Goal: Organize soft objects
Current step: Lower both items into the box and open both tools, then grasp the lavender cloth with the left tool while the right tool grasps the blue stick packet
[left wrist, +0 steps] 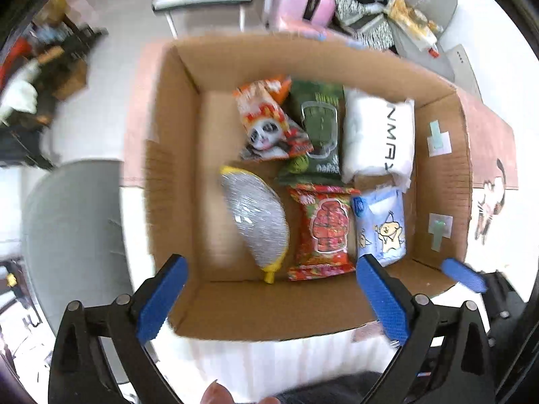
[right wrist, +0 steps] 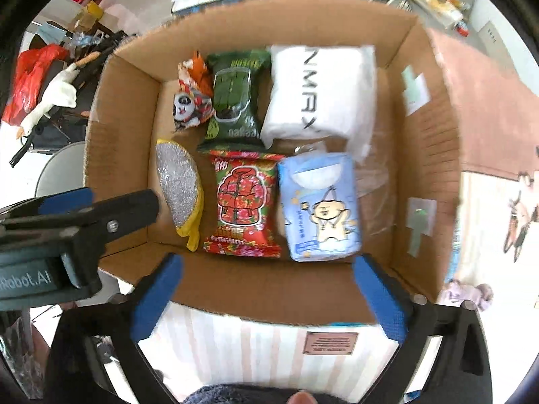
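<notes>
Both tongs, left (left wrist: 269, 289) and right (right wrist: 267, 289), gape wide, empty, above the box (right wrist: 269, 282); silver scrubber (right wrist: 178, 188) lies lengthwise, yellow tip nearest.

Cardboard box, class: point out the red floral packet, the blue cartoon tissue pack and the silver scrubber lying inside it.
red floral packet (right wrist: 240, 202), right wrist view, on the printed jacket picture.
blue cartoon tissue pack (right wrist: 320, 207), right wrist view, middle of its front face.
silver scrubber (left wrist: 257, 217), left wrist view, on the silver mesh.

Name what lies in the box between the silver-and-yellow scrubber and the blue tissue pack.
The red floral packet lies between the scrubber and the blue tissue pack; both wrist views show it.
</notes>
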A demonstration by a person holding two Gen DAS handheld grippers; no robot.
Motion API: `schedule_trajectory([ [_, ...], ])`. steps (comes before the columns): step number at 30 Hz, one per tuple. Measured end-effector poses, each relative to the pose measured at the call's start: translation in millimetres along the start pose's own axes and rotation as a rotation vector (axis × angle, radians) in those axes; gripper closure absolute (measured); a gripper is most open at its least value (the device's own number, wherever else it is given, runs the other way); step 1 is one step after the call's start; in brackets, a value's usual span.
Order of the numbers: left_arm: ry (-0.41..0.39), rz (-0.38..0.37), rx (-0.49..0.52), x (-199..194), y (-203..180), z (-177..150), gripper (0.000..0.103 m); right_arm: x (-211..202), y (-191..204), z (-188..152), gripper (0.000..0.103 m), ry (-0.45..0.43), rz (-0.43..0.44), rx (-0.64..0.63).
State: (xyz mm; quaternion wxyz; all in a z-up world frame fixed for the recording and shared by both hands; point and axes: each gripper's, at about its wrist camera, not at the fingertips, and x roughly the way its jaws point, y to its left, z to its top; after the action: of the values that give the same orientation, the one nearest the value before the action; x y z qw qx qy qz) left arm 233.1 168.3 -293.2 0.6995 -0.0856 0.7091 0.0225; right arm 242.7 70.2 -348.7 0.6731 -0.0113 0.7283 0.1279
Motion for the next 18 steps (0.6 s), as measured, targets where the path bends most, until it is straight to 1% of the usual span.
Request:
schedule_trajectory([
  [3, -0.048, -0.013, -0.026, -14.7, 8.8, -5.2, 0.001, -21.4, -5.1, -8.6, 0.000, -0.049, -0.041, -0.006],
  [6, -0.072, -0.008, -0.039, -31.9, 17.2, -10.0, 0.001, -42.9, -7.8, -17.7, 0.000, -0.101, -0.069, -0.019],
  [11, -0.152, 0.007, -0.038, -58.1, 9.2, -37.3, 0.001, -82.5, -16.0, -42.7, 0.000, -0.189, -0.103, -0.045],
  [15, -0.222, 0.046, -0.012, -83.8, -2.8, -60.6, 0.000, -108.0, -20.4, -60.1, 0.000, -0.223, -0.094, -0.055],
  [18, -0.257, 0.047, -0.008, -97.9, -8.6, -71.4, 0.001, -127.5, -22.3, -72.7, 0.000, -0.246, -0.082, -0.062],
])
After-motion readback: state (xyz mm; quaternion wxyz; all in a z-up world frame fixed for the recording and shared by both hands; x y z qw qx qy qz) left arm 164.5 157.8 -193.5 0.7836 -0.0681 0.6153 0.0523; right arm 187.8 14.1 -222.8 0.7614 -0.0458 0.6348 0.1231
